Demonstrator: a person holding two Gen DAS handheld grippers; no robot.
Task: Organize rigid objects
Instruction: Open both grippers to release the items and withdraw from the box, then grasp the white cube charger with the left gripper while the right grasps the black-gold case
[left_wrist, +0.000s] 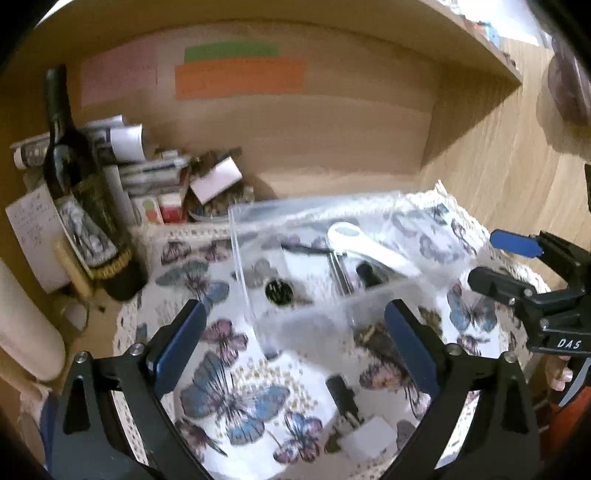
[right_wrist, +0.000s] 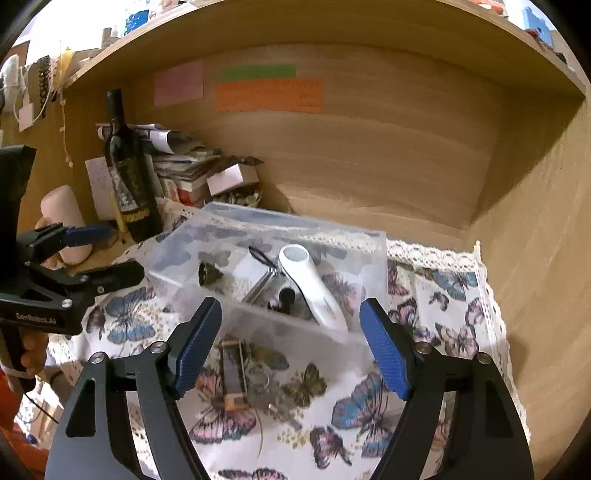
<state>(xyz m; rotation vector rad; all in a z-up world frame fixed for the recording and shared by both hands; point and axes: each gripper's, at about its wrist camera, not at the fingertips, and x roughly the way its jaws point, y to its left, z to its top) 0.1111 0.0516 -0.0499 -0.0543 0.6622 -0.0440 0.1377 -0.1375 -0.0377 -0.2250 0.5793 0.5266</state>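
A clear plastic box (right_wrist: 258, 266) sits on a butterfly-print cloth (right_wrist: 436, 306) inside a wooden shelf niche, toward the back of the cloth. In it lie a white handled tool (right_wrist: 310, 284), a small black round piece (right_wrist: 207, 273), a metal bar (right_wrist: 258, 284) and a black knob (right_wrist: 284, 295); a thin black loop near them is too small to identify.

In front of the box, on the cloth, lies a dark clip-like item beside a bunch of keys (right_wrist: 269, 391), between the fingers of the right gripper (right_wrist: 291, 343), whose blue-padded jaws are spread wide and hold nothing. The left gripper (left_wrist: 295, 347) is likewise spread apart and empty, hovering near the box's left front corner; from the right camera it shows at the left edge, with the person's hand (right_wrist: 33, 350) on its handle.

Left of the box stand a dark wine bottle (right_wrist: 127, 173), a pale cylinder (right_wrist: 68, 218), a stack of papers and small boxes (right_wrist: 184, 166) and a bowl of small odds (right_wrist: 243, 197). Colored notes (right_wrist: 267, 94) are stuck on the back wall.

Only the left camera shows a small black cylinder (left_wrist: 341, 397) and a white block (left_wrist: 369, 435) on the near cloth. That view is blurred, so the box walls smear; the keys show clearly only from the right.
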